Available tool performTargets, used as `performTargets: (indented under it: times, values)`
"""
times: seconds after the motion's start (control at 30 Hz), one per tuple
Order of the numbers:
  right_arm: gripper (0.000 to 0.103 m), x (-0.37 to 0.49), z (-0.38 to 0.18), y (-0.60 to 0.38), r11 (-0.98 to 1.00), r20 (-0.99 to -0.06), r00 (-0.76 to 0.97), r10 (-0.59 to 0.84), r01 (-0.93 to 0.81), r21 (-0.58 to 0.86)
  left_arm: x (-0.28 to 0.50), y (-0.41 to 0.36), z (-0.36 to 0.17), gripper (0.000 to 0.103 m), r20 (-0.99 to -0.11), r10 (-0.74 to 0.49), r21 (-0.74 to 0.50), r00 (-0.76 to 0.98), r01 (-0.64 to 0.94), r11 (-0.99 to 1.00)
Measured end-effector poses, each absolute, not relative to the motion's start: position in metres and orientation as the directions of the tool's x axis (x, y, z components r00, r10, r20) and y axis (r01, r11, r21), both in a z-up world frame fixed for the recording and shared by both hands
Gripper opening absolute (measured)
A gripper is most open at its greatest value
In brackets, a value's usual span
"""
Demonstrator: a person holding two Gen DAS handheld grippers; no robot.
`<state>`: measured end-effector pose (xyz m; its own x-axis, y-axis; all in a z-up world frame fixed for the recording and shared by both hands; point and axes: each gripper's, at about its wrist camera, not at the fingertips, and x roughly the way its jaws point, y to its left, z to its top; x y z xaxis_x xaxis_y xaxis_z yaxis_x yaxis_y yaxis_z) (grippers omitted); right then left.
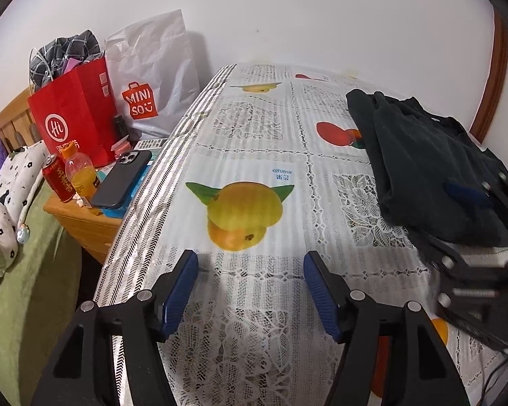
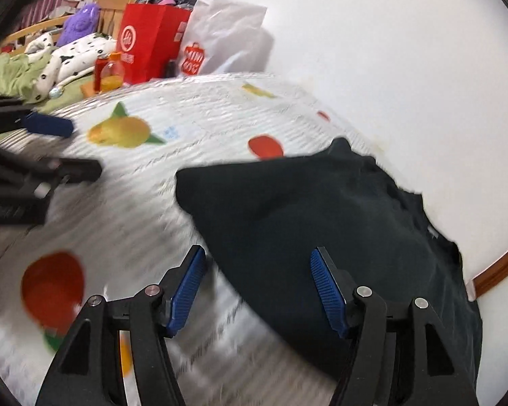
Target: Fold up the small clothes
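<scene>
Left wrist view showed the left gripper [image 1: 250,287] hovering over the fruit-print tablecloth [image 1: 254,155], its blue pads spread wide with nothing between them. The dark garment [image 1: 433,169] lay bunched at the far right of the table, close to the wall, well apart from that gripper. In the right wrist view the right gripper [image 2: 257,291] was also spread wide and empty, poised just at the near edge of the dark garment [image 2: 304,220]; motion blur made it impossible to tell whether a pad touched the cloth. To the left, beyond the table edge, stood a red paper bag [image 1: 74,115] and a white shopping bag [image 1: 152,71].

The step in hand appeared to be the first reach for the garment. Next, the right gripper would likely need to close on an edge, while the left came across to take another, so the cloth could be spread flat.
</scene>
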<state>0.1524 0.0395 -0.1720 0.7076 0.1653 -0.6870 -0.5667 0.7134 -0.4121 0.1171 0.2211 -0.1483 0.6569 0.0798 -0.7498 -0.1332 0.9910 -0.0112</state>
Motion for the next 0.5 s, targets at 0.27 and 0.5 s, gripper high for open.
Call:
performTargets:
  times: [0.27,0.5]
  values:
    - [0.019,0.186,-0.176,0.061,0.758,-0.700,0.704,0.119,-0.520,-0.394,0.118,0.221,-0.149,0.063,-0.749,0.081,-0.008,0.657,-0.131,0.991]
    - [0.015,0.202,-0.118,0.007,0.856,-0.668,0.663,0.336,-0.511,-0.077,0.114,0.212,-0.147,0.064,-0.750,0.120,0.034,0.650,-0.142,0.989]
